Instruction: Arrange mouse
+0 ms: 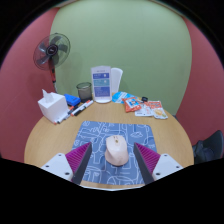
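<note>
Mouse (117, 149) resting on patterned mat (105, 133) atop table (45, 140), sitting between released tool (113, 162) fingers, untouched.

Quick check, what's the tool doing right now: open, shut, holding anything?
Tool: open, gripping nothing. The mouse lies on the mouse pad between the fingers, with a gap on each side.

A smooth, slightly glossy plastic mouse (117, 150) lies on a matt, cloth-like patterned mouse mat (100, 135) over the pale wood-grain worktop (50, 140), between the tongs (114, 160) with their matt pink pads (79, 158), beyond a dark mesh cup (84, 91).
</note>
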Tool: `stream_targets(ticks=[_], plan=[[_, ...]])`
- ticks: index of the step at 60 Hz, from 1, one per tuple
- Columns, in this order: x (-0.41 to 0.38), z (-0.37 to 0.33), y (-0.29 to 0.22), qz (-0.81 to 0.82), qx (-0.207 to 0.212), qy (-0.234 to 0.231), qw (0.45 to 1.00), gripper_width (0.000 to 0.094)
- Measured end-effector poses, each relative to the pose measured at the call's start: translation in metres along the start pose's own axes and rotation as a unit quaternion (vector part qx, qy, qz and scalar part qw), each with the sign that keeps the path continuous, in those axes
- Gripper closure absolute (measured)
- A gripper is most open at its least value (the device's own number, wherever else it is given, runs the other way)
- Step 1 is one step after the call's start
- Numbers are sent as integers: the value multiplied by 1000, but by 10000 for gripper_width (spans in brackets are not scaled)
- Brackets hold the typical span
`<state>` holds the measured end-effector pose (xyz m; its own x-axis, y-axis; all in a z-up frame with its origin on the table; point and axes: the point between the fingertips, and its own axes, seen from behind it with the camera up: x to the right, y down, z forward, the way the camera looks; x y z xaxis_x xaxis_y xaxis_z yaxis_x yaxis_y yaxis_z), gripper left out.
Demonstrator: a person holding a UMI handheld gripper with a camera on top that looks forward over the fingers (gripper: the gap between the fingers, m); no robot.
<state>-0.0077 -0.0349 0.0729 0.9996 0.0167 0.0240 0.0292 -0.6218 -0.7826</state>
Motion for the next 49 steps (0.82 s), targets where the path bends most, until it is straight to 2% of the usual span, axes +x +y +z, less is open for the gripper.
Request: stream_targets(ticks=[14, 25, 36, 49], plan=[[-18, -140, -8, 1, 47, 35, 998, 86], [-34, -225, 17, -4, 51, 60, 997, 91], [-46, -274, 46, 5, 41, 68, 997, 94], [-58, -294, 55, -9, 43, 67, 997, 96]])
